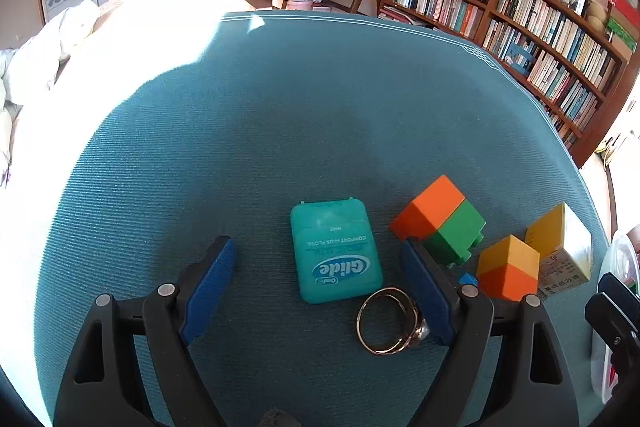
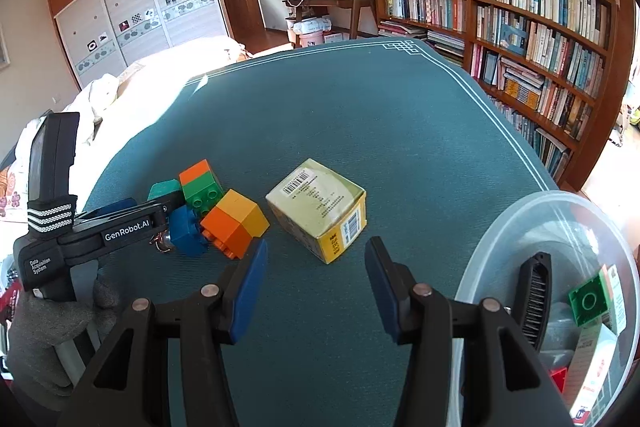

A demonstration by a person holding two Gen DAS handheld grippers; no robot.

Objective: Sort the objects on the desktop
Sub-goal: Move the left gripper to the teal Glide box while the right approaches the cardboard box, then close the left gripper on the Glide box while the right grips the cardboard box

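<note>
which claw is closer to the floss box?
Left. The left claw is open around the floss box. The right claw faces the yellow carton, blocks between it and the floss.

Teal floss case [image 1: 336, 251] lying flat, gold ring [image 1: 390, 321] touching it, stacked blocks [image 1: 438, 217] beside

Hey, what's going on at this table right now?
A person with a gripper in each hand is sorting small things off a teal cloth. The left gripper is open around a floss box, a ring beside it. The right gripper is open, facing a yellow carton. A clear tub already holds a green brick.
</note>
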